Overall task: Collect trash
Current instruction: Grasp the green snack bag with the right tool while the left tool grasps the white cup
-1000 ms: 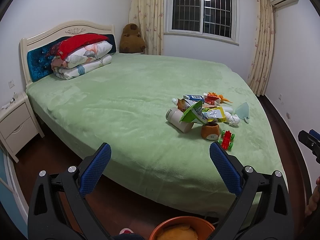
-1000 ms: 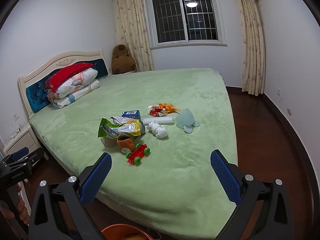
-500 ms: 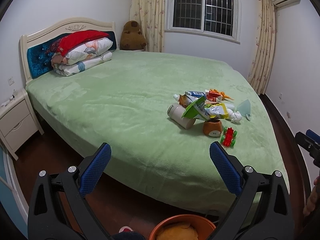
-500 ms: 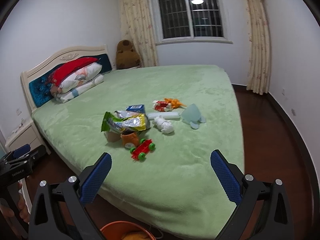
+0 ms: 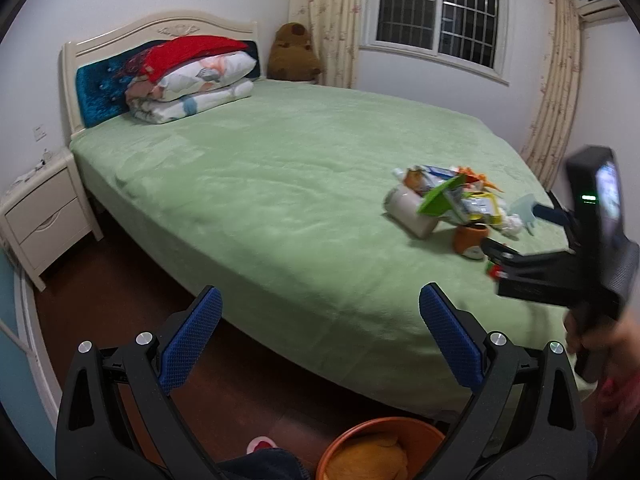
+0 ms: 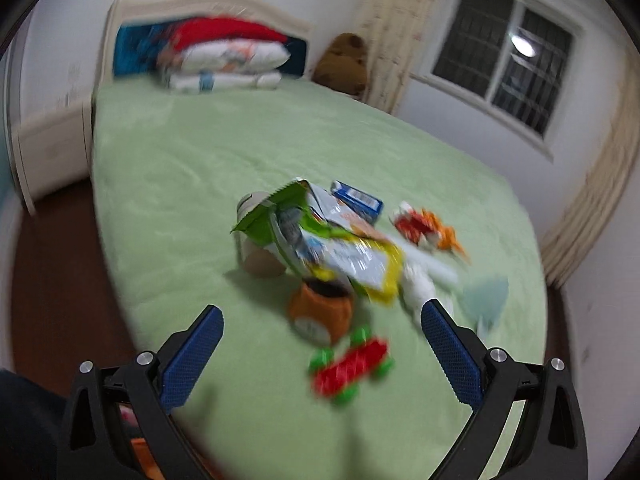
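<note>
A pile of trash lies on the green bed [image 5: 280, 184]: a green and yellow snack bag [image 6: 332, 248], a white jar [image 5: 410, 210], a blue carton [image 6: 356, 200], red and orange wrappers [image 6: 426, 228] and white crumpled paper [image 6: 418, 288]. An orange pot toy [image 6: 322, 312] and a red toy car [image 6: 350, 368] lie beside it. My right gripper [image 6: 320, 324] is open and empty, hovering over the bed just short of the pile; it also shows in the left wrist view [image 5: 560, 256]. My left gripper [image 5: 316, 320] is open and empty, over the floor by the bed's near edge.
An orange bin [image 5: 380, 448] holding something yellow stands on the floor below my left gripper. Pillows [image 5: 192, 76] and a brown plush [image 5: 294, 52] sit at the headboard. A white nightstand [image 5: 44, 212] stands at the left. A pale blue fan-shaped item [image 6: 486, 296] lies right of the pile.
My right gripper has swung fast toward the pile, which is now much closer and blurred. It has entered the left wrist view at the right. My left gripper has turned slightly.
</note>
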`<state>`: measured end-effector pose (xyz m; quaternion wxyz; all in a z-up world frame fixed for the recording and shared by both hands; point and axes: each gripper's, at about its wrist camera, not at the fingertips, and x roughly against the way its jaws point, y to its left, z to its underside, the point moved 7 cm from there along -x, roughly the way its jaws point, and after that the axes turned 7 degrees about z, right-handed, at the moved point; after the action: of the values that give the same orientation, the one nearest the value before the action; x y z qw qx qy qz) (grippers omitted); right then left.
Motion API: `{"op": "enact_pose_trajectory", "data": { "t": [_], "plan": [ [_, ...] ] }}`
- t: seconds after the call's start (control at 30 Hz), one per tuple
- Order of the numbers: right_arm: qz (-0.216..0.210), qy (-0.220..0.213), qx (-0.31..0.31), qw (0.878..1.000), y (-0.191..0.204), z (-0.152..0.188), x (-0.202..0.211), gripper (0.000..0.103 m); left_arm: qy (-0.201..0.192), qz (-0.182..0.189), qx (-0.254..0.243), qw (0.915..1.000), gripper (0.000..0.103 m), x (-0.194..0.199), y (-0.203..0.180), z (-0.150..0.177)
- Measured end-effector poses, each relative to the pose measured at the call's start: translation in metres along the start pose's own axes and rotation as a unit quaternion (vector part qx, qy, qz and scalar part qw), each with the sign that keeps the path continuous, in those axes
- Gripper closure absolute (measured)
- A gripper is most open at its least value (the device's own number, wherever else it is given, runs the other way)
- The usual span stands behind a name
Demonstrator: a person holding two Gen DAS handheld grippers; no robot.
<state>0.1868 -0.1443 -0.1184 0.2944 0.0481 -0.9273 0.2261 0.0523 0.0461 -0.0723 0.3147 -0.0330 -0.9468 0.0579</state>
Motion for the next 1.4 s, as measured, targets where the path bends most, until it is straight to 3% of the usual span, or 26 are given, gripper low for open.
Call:
{"op": "enact_pose_trajectory", "data": {
  "t": [0.17,0.2,0.27,0.33,0.43,0.7,0.83,0.93,1.1,1.17,1.4],
  "plan": [
    [0.081,-0.009,0.114,0.99,0.03,-0.023,-0.046,0.009,0.01,-0.011,0.016,0.9997,0.006,-0.006,0.021,0.003],
    [0.093,-0.006,0.128,0.987,0.033,-0.026,-0.053,0.014,0.012,-0.013,0.018,0.9997,0.006,-0.007,0.024,0.004],
    [0.097,0.014,0.148,0.984,0.036,-0.027,-0.068,0.048,0.016,-0.015,0.025,0.9995,0.006,-0.009,0.03,0.005],
    [0.091,0.031,0.142,0.985,0.032,-0.029,-0.074,0.055,0.018,-0.014,0.031,0.9993,0.006,-0.01,0.035,0.006],
    [0.078,0.021,0.108,0.991,0.019,-0.035,-0.063,0.062,0.019,-0.012,0.035,0.9991,0.006,-0.012,0.037,0.007],
    [0.019,-0.051,-0.019,0.998,-0.037,-0.058,0.019,0.065,0.024,0.005,0.032,0.9992,0.006,-0.018,0.025,0.009],
    [-0.022,-0.092,-0.091,0.991,-0.069,-0.058,0.068,0.065,0.036,0.028,0.029,0.9986,0.006,-0.031,0.007,0.005],
    [-0.071,-0.108,-0.15,0.98,-0.09,-0.046,0.105,0.065,0.049,0.07,0.04,0.9955,0.006,-0.047,-0.01,0.0],
    [-0.098,-0.128,-0.196,0.967,-0.108,-0.015,0.15,0.065,0.093,0.157,0.074,0.9804,0.006,-0.097,-0.047,-0.017],
    [-0.105,-0.13,-0.207,0.964,-0.114,-0.005,0.161,0.065,0.118,0.17,0.096,0.9736,0.006,-0.123,-0.059,-0.023],
    [-0.107,-0.129,-0.22,0.961,-0.121,0.03,0.178,0.065,0.188,0.152,0.184,0.9527,0.007,-0.209,-0.073,-0.056]
  ]
}}
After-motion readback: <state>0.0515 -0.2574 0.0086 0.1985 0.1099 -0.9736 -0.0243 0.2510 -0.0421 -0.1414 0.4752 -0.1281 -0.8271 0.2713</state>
